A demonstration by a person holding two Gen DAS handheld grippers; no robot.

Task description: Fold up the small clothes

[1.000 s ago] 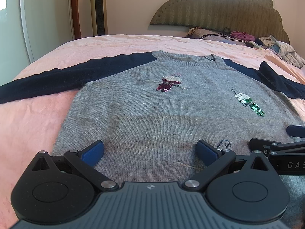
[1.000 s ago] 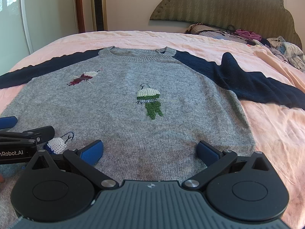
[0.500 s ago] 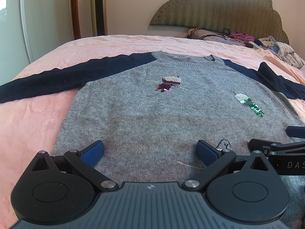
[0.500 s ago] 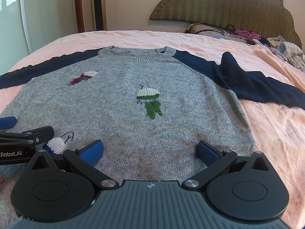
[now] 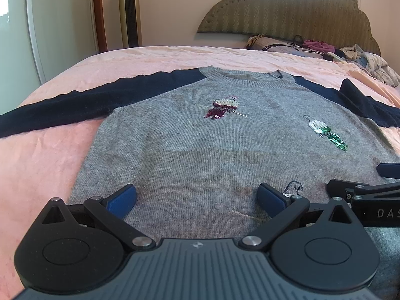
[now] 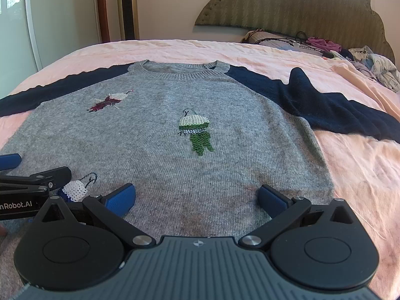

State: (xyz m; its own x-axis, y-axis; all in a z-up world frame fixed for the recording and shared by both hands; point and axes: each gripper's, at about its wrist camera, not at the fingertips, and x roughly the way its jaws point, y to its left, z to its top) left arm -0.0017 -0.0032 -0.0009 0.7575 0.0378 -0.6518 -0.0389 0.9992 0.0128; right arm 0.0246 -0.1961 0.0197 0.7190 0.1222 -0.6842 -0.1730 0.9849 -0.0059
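Grey sweater [image 5: 200, 155], navy sleeves spread, sequin motifs, flat on pink bedsheet [image 5: 45, 165]

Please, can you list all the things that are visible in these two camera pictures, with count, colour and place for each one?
sweater: one, grey body with navy sleeves, spread flat on the bed, neck at the far side
sequin patches: three, green, dark red and white-blue, on the sweater front
bed sheet: one, pink, under the sweater
headboard: one, olive, at the far wall
clothes pile: one, mixed colours, far right by the headboard
tower fan: one, gold, behind the bed, left
left gripper: one, black with blue pads, open, over the hem
right gripper: one, same colours, open, over the hem
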